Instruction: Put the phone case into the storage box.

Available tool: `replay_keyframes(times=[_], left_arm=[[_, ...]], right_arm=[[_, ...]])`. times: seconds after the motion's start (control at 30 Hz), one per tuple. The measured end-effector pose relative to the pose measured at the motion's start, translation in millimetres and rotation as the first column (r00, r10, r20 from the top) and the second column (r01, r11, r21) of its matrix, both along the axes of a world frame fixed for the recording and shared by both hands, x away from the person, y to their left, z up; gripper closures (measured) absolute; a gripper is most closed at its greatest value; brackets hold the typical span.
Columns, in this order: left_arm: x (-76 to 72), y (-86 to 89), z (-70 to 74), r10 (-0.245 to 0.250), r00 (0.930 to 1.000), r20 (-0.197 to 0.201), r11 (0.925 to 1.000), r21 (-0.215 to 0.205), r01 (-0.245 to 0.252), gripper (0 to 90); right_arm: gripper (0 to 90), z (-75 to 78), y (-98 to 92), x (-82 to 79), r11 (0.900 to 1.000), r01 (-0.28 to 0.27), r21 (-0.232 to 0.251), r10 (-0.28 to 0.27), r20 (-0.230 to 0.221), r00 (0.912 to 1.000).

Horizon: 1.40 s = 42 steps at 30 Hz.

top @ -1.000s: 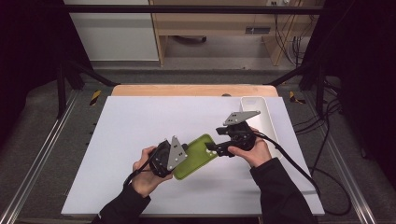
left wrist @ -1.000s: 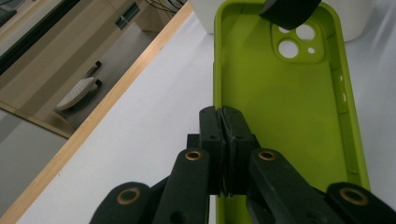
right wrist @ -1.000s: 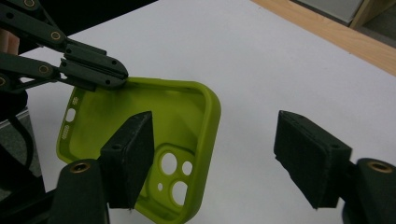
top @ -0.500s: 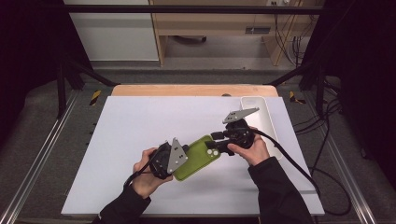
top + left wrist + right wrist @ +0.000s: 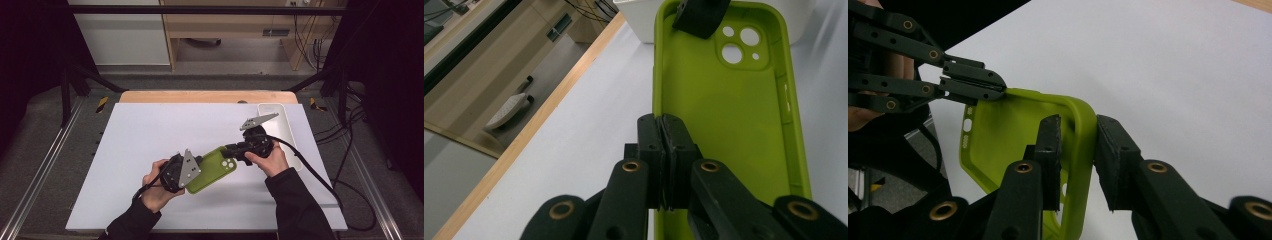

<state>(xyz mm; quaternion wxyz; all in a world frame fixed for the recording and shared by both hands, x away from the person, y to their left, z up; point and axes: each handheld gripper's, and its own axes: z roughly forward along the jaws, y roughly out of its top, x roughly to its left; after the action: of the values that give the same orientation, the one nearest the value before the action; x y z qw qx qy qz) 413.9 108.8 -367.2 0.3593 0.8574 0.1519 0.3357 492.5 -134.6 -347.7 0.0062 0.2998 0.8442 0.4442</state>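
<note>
A lime green phone case [image 5: 212,170] hangs just above the white mat, inner side up, held between both grippers. My left gripper [image 5: 197,174] is shut on the rim of its lower end; in the left gripper view the pads [image 5: 662,122] pinch the case wall [image 5: 724,115]. My right gripper [image 5: 231,150] grips the end with the camera holes. Its jaws have just been closing, and in the right gripper view they [image 5: 1078,135] stand on either side of the curved rim [image 5: 1008,130], pressing it. The left gripper [image 5: 998,86] shows beyond.
A white oblong tray [image 5: 280,125] lies at the back right of the white mat [image 5: 150,135]. A wooden table edge [image 5: 200,96] runs behind the mat. A black cable [image 5: 310,170] trails from the right gripper across the mat's right side.
The right gripper's jaws have closed onto the camera end of the case. Both hands and the case have stayed almost where they were.
</note>
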Motion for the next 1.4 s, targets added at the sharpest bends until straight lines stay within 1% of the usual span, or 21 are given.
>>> replay_keyframes(times=[0.23, 0.57, 0.73, 0.87, 0.9, 1.03, 1.07, 1.1, 1.2, 1.23, 1.27, 1.3, 1.33, 1.37, 1.4], left_arm=[[0.6, 1.2, -1.4, -0.006, 1.0000, -0.001, 1.0000, 0.008, 0.006, 88.0], [1.0, -0.4, -4.3, -0.015, 0.9999, -0.009, 0.9997, 0.021, 0.015, 87.9], [1.5, -1.5, -5.3, -0.019, 0.9997, -0.012, 0.9995, 0.027, 0.019, 87.6], [2.7, -2.6, -6.9, -0.020, 0.9995, -0.023, 0.9994, 0.026, 0.021, 86.5], [3.1, -2.7, -7.3, -0.017, 0.9995, -0.027, 0.9995, 0.024, 0.018, 86.1], [5.2, -3.2, -8.6, -0.011, 0.9991, -0.040, 0.9996, 0.024, 0.012, 84.9], [5.8, -3.1, -8.8, -0.006, 0.9992, -0.039, 0.9997, 0.022, 0.007, 83.4], [6.5, -2.9, -8.8, 0.003, 0.9995, -0.033, 0.9999, 0.016, -0.002, 76.9], [6.8, -2.3, -8.6, 0.001, 0.9995, -0.033, 1.0000, 0.006, -0.001, 70.3], [7.3, -1.4, -8.1, 0.000, 0.9997, -0.026, 0.9999, -0.015, 0.000, 65.3], [7.3, -1.4, -8.1, 0.000, 0.9997, -0.026, 0.9999, -0.015, 0.000, 61.4], [7.4, -0.8, -7.7, 0.000, 0.9996, -0.028, 0.9996, -0.030, -0.001, 61.4], [7.8, 0.1, -7.1, -0.004, 0.9994, -0.035, 0.9989, -0.046, 0.002, 58.2], [8.6, 2.2, -6.2, -0.011, 0.9992, -0.038, 0.9967, -0.081, 0.008, 48.7], [8.6, 2.2, -6.2, -0.011, 0.9992, -0.038, 0.9967, -0.081, 0.008, 45.1]], right_arm=[[78.1, 2.3, -2.0, 0.1, 1.000, -0.011, 0.019, 0.011, -0.015, 0.9998], [79.5, 1.9, -2.0, -0.7, 1.000, -0.014, -0.001, 0.014, -0.015, 0.9998], [79.7, 2.3, -2.0, -1.6, 1.000, -0.015, -0.012, 0.015, -0.004, 0.9999], [79.8, 2.0, -1.6, -2.3, 1.000, -0.010, -0.018, 0.010, 0.003, 0.9999], [79.9, 2.0, -1.3, -2.7, 1.000, -0.009, -0.020, 0.009, 0.012, 0.9999], [79.9, 1.3, -0.8, -3.2, 1.000, -0.008, -0.023, 0.008, 0.022, 0.9997], [80.0, 1.3, -0.5, -3.4, 1.000, -0.009, -0.020, 0.009, 0.023, 0.9997], [80.1, 1.4, -0.2, -3.7, 1.000, -0.004, -0.021, 0.005, 0.031, 0.9995], [80.1, 1.9, -0.7, -3.9, 1.000, 0.002, -0.019, -0.001, 0.041, 0.9992], [80.1, 2.1, -0.9, -3.9, 1.000, 0.003, -0.021, -0.002, 0.045, 0.9990], [80.1, 2.1, -0.9, -3.9, 1.000, 0.003, -0.021, -0.002, 0.045, 0.9990], [80.1, 2.4, -1.6, -3.8, 1.000, 0.005, -0.023, -0.003, 0.048, 0.9989], [80.1, 2.6, -1.9, -3.8, 1.000, 0.005, -0.023, -0.004, 0.054, 0.9985], [80.1, 3.9, -3.2, -4.2, 0.999, 0.012, -0.030, -0.010, 0.073, 0.9973], [80.1, 3.9, -3.2, -4.2, 0.999, 0.012, -0.030, -0.010, 0.073, 0.9973]])
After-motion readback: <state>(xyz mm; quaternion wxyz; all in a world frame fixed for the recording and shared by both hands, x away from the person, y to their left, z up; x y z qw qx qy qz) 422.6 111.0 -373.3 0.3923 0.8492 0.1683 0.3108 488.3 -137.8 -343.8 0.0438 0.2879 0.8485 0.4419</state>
